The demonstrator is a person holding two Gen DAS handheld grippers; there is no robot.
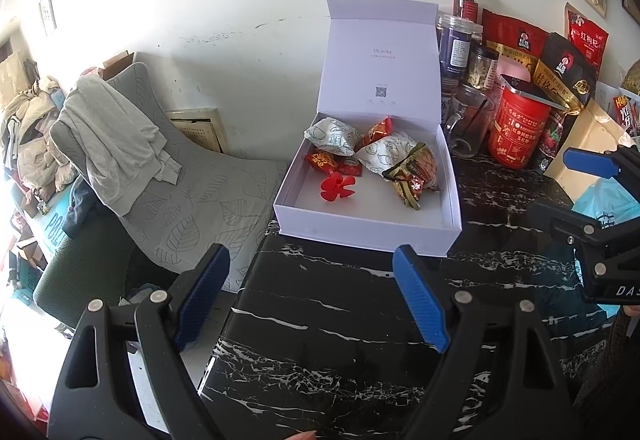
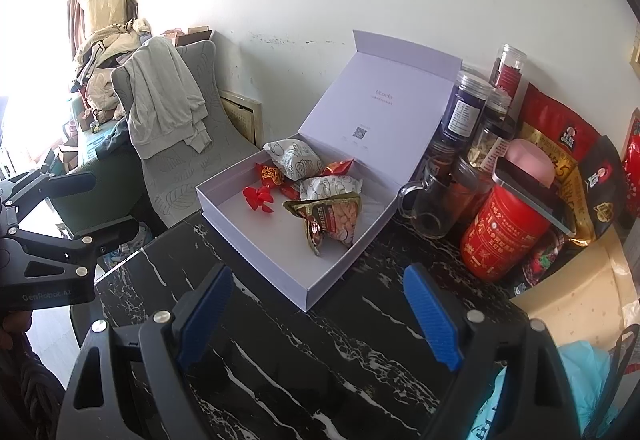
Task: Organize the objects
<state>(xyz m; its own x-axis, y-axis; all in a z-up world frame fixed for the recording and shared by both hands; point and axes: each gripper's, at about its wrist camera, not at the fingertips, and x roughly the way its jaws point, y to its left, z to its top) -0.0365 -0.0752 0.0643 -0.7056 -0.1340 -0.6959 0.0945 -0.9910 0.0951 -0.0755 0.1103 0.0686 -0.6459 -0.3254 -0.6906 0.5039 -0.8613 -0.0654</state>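
Note:
An open white box (image 1: 360, 236) (image 2: 256, 252) stands on the black marbled table (image 1: 340, 328) (image 2: 320, 344), its lid (image 1: 380, 52) upright against the wall. Inside lie a red flower-shaped piece (image 1: 338, 188) (image 2: 259, 199), two white printed packets (image 1: 332, 136) (image 2: 294, 156), small red wrapped sweets (image 1: 332, 162) and a gold snack bag (image 1: 412, 178) (image 2: 330, 218). My left gripper (image 1: 310, 256) (image 2: 114, 202) hovers open just short of the box's near wall, holding nothing. My right gripper (image 2: 318, 274) (image 1: 550, 184) is open too, over the table near the box's right corner.
Right of the box stand a glass mug (image 1: 466, 128) (image 2: 426, 204), a red canister (image 1: 518, 128) (image 2: 504, 236), several jars and red food bags against the wall. A light-blue plastic bag (image 2: 580, 380) lies at the near right. Left of the table is a chair draped with a grey garment (image 1: 116, 144).

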